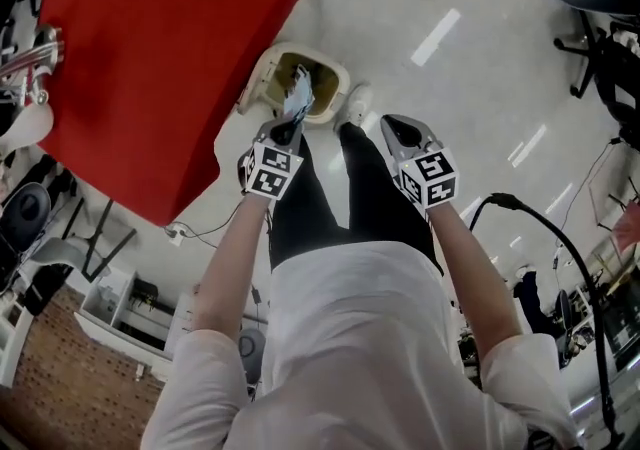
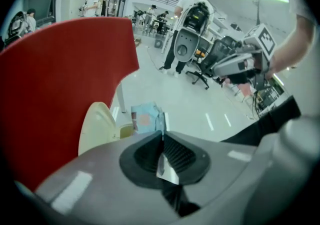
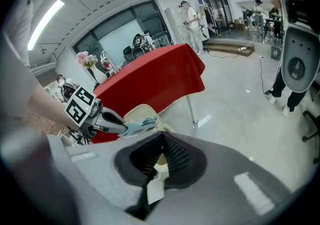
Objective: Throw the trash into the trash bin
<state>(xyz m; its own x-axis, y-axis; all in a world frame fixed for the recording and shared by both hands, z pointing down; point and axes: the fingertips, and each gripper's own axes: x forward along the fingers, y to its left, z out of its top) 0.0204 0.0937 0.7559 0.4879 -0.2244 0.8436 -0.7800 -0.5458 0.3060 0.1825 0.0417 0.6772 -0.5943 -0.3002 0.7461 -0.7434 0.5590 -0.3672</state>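
The left gripper [image 1: 288, 123] pinches a pale blue wrapper [image 1: 298, 93] in its fingers over the open cream bin [image 1: 262, 73], which stands on the floor beside the red counter [image 1: 150, 48]. The bin's inside looks yellowish, but its contents cannot be made out. The right gripper's [image 1: 392, 124] fingers are closed and empty.

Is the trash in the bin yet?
Not yet. Done: the trash is picked up, with the left tool shut on a pale blue wrapper. In hand: the wrapper looks to be over the open cream trash bin beside the red table. Left: letting go so it drops in.
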